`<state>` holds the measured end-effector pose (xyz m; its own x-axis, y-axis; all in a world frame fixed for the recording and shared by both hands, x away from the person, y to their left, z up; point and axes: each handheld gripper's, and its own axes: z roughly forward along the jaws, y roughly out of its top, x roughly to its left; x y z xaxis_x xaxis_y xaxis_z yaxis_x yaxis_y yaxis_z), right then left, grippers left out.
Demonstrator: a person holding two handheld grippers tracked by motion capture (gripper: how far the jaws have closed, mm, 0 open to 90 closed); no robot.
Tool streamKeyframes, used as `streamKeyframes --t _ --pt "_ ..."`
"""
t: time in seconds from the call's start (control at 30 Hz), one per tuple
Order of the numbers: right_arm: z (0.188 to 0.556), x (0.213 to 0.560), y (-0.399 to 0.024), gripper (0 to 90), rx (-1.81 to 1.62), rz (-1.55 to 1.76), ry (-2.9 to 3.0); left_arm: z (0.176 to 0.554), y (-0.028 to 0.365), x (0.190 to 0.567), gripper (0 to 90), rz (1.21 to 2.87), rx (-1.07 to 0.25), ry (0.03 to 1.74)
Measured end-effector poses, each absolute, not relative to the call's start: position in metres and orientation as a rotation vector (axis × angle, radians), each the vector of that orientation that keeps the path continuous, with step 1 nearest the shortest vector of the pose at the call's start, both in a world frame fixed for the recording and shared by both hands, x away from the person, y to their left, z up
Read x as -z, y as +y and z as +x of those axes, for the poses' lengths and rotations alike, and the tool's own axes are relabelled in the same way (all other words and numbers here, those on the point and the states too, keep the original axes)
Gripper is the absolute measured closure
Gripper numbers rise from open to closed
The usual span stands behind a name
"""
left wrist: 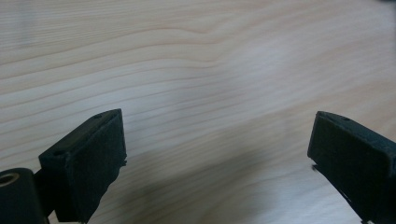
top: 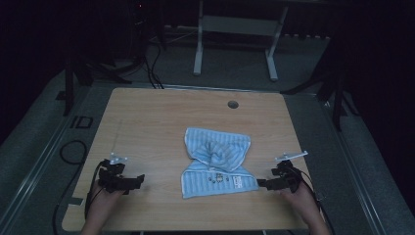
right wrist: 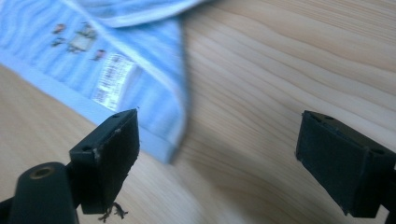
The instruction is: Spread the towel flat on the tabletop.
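With both the left gripper and right gripper spread wide and empty, the crumpled light-blue striped cloth at mid-bench could bunch further if only its near-right corner gets pinched.

Black grippers, grey three-cornered plates

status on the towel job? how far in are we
Early. Done: nothing that shows; the blue striped towel lies bunched and twisted mid-table. In hand: nothing gripped. The right tool is open, jaws wide, just off the towel's near corner. The left tool is open over bare table, well away from it. Left: grasp the cloth and, likely, straighten or fold it.
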<state>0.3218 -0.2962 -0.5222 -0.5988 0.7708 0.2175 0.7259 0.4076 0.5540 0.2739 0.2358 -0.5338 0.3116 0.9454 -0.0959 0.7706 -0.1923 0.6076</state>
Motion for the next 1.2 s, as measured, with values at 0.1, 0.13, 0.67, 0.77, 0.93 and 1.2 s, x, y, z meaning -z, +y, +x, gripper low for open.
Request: streamKeyframes --t 0.1,0.13,0.67,0.77,0.93,1.2 --pt "0.322 0.522 -0.284 19.1 -0.943 1.285 2.602 0.279 0.216 0.531 4.2 2.082 -0.359 1.433" --pt "0.321 0.521 -0.278 27.5 -0.938 1.249 2.607 0.28 0.211 0.531 4.3 2.094 -0.347 1.417" --pt "0.33 0.519 -0.209 48.9 -0.864 0.923 2.717 0.304 0.123 0.53 31.0 2.319 -0.319 1.083" --pt "0.331 0.518 -0.201 48.9 -0.864 0.894 2.727 0.31 0.112 0.528 31.2 2.328 -0.314 1.05" --pt "0.336 0.517 -0.185 50.4 -0.84 0.845 2.738 0.32 0.094 0.522 35.4 2.371 -0.309 0.995" --pt "0.346 0.516 -0.172 70.0 -0.801 0.819 2.751 0.341 0.061 0.516 37.0 2.407 -0.313 0.918"
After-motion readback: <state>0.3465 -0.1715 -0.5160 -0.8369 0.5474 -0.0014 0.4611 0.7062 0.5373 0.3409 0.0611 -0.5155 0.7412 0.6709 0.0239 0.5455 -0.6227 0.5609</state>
